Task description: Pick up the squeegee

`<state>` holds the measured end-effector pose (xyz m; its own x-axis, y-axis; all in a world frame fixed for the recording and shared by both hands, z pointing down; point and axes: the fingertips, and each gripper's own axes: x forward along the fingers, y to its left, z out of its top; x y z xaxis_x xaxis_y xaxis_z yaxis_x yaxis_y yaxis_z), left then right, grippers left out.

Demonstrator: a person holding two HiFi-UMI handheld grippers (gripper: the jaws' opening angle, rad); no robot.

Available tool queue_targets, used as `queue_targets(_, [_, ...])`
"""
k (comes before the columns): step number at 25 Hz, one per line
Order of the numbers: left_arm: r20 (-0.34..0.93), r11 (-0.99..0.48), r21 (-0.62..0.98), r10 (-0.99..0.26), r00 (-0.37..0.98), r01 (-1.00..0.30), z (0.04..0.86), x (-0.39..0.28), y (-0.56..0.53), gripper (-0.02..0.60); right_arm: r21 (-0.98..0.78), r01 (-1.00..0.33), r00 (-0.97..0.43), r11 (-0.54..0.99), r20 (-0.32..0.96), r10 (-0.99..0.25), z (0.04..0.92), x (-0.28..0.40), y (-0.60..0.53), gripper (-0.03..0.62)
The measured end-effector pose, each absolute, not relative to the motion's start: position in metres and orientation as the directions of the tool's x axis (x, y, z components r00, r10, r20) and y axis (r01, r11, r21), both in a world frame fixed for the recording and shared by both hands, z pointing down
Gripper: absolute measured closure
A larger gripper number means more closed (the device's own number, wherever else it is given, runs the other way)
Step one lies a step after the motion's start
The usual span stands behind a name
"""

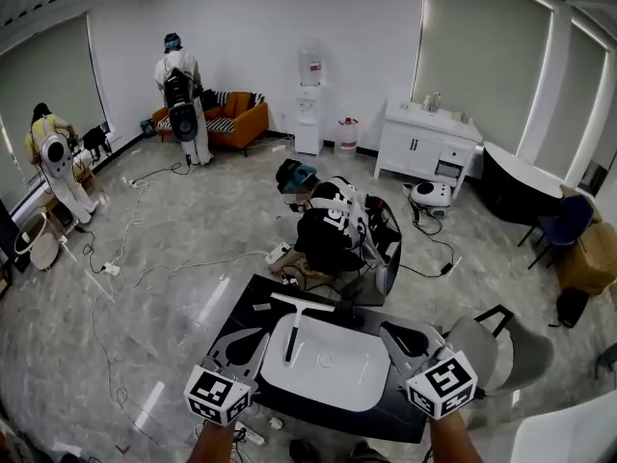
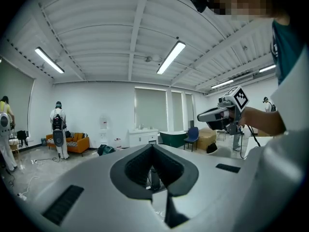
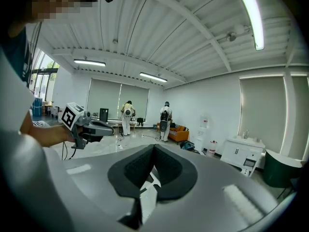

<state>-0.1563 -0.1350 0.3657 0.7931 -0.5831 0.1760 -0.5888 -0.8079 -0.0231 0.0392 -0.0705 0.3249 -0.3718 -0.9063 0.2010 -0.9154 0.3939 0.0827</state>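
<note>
The squeegee (image 1: 294, 318) lies on the left part of a white basin (image 1: 333, 369). Its white blade rests across the basin's far rim and its black handle points toward me. The basin sits on a black table (image 1: 241, 302). My left gripper (image 1: 253, 343) hovers just left of the handle, jaws shut and empty. My right gripper (image 1: 393, 336) hangs over the basin's right rim, also shut and empty. In the left gripper view the jaws of the left gripper (image 2: 152, 147) meet, and the right gripper (image 2: 219, 115) shows at the right. In the right gripper view the jaws of the right gripper (image 3: 154, 149) meet too.
A person (image 1: 333, 231) crouches right behind the table. A grey chair (image 1: 506, 350) stands at the table's right. Cables (image 1: 125, 258) trail over the floor at the left. An orange sofa (image 1: 231, 119), a water dispenser (image 1: 309, 109) and a white cabinet (image 1: 424, 143) line the far wall.
</note>
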Motion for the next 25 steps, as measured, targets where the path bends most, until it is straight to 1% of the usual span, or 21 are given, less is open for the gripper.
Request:
queue_targets(7, [0.199,-0.794,0.012,-0.594,0.780,-0.608,0.390,-0.170,-0.158,0.575,0.128,-0.887,-0.414,0.444,0.208,-0.886,0.331,0.029,-0.100,0.585])
queue_targets(19, [0.289,-0.709,0.010,-0.673,0.681,-0.705,0.417,-0.186,-0.184,0.575,0.074,-0.833,-0.526,0.548,0.197,-0.827,0.357,0.030,-0.164,0.585])
queue_targets(25, [0.341,-0.689,0.037,-0.672,0.657,-0.724,0.457,-0.178,-0.206,0.575,0.053,-0.823,-0.543,0.566,0.221,-0.810,0.384,0.037,-0.194,0.585])
